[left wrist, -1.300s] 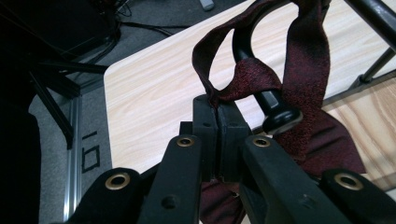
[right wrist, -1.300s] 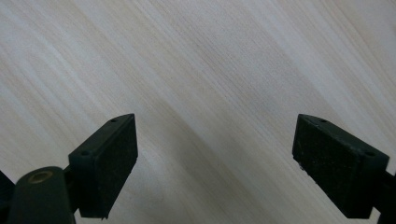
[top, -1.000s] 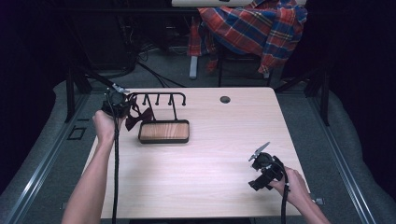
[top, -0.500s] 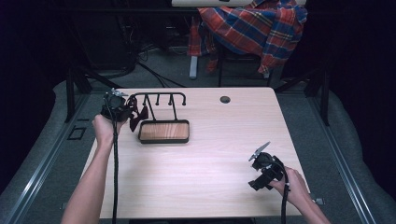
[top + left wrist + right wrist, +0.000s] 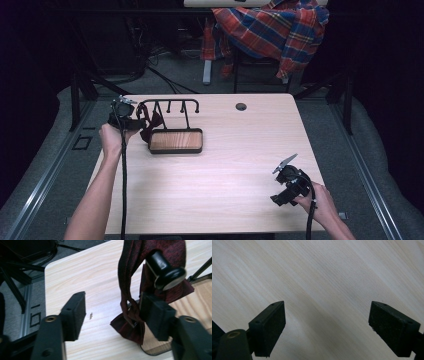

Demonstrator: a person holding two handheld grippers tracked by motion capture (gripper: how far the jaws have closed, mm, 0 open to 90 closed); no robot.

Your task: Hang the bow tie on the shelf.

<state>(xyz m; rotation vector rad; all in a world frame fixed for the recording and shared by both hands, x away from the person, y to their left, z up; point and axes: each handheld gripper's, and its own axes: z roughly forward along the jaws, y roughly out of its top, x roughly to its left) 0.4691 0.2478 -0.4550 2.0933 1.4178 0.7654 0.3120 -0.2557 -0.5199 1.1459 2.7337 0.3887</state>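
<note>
Left hand-held gripper: we see it at the table's far left corner, held level beside the rack. In the left gripper view its jaws stand apart, having just been opening. The dark red cloth lies between them; it rests against the right-hand jaw in that view, and the other jaw stands clear of it.

Dark red bow tie: what we take for a bow tie hangs by its band over the rack's leftmost peg, its folded lower end down near the table beside the tray's left end. From the high view we see it as a dark bunch between the gripper and the tray.

Rack: a black rail with several short pegs, standing upright behind the tray.

Tray: a wooden base with a black rim, lying flat at the foot of the rack.

Right hand-held gripper: we find it near the table's near right corner, well apart from the rack. In the right gripper view its jaws are spread wide over bare wood with nothing between them.

Table: light wood, with a round cable hole near the far edge.

Plaid shirt: draped over a chair behind the table.
</note>
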